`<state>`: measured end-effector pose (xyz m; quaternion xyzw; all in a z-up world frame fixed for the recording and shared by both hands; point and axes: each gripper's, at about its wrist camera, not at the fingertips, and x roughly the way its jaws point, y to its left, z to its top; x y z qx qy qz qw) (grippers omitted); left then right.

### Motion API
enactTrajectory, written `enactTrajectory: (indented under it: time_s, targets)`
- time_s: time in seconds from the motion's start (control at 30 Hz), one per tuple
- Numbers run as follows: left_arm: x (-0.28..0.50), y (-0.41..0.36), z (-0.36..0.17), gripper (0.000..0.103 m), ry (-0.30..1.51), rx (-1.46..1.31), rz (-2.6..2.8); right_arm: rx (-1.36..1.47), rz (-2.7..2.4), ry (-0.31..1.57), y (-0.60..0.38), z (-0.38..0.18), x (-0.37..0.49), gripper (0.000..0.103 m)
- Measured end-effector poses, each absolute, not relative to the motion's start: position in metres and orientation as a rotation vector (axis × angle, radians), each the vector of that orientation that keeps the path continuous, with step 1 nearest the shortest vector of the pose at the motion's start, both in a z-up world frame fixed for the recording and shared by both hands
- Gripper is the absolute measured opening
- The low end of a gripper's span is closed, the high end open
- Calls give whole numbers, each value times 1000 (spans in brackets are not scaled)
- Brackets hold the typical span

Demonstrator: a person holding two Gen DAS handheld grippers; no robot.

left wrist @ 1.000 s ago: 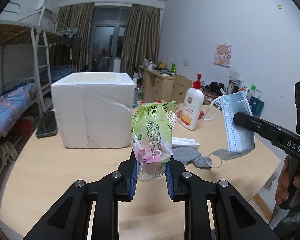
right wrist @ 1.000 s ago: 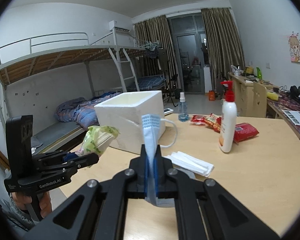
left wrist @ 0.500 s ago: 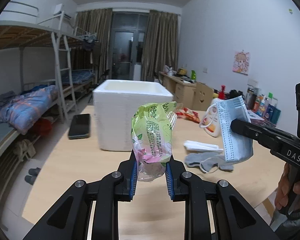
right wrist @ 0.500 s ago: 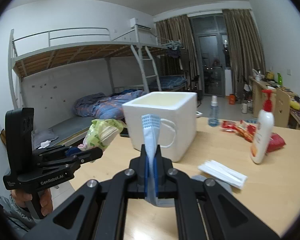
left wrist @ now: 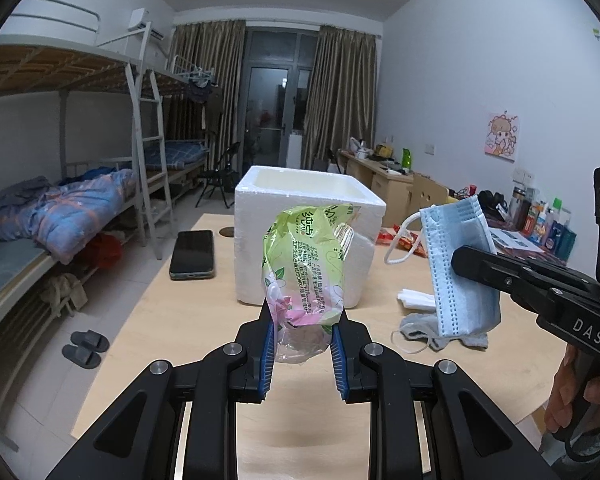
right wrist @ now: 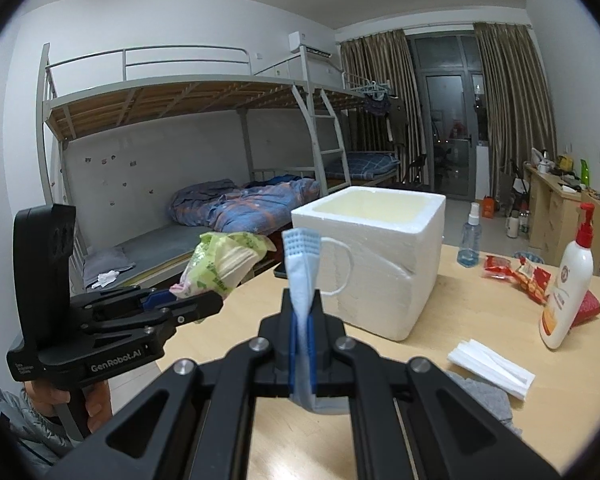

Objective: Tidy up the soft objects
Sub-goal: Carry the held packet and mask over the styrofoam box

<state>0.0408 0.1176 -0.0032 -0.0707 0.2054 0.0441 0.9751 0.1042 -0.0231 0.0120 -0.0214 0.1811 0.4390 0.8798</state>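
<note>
My left gripper [left wrist: 302, 320] is shut on a green tissue pack [left wrist: 306, 264] and holds it upright above the wooden table [left wrist: 188, 320]. It also shows in the right wrist view [right wrist: 220, 264]. My right gripper [right wrist: 301, 308] is shut on a blue face mask [right wrist: 300, 264], also seen in the left wrist view [left wrist: 456, 272]. An open white foam box [left wrist: 300, 236] stands on the table beyond both grippers; it also shows in the right wrist view [right wrist: 376, 264]. A grey cloth [left wrist: 432, 330] and white folded tissues [right wrist: 492, 368] lie on the table.
A black phone [left wrist: 192, 254] lies left of the box. A lotion pump bottle [right wrist: 566, 280], red snack packets [right wrist: 516, 276] and a spray bottle [right wrist: 470, 236] stand to the right. A bunk bed [left wrist: 60, 208] lines the left side.
Both grippers have risen and pulled back from the table with their loads; the foam box looks smaller and its open top now shows.
</note>
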Motion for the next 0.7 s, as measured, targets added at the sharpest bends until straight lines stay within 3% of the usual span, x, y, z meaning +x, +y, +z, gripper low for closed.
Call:
enactTrajectory:
  time_s: [0.7]
  targets:
    - [63,114,2,26,411,-131,109,-147,780,333,-6,36,108,7]
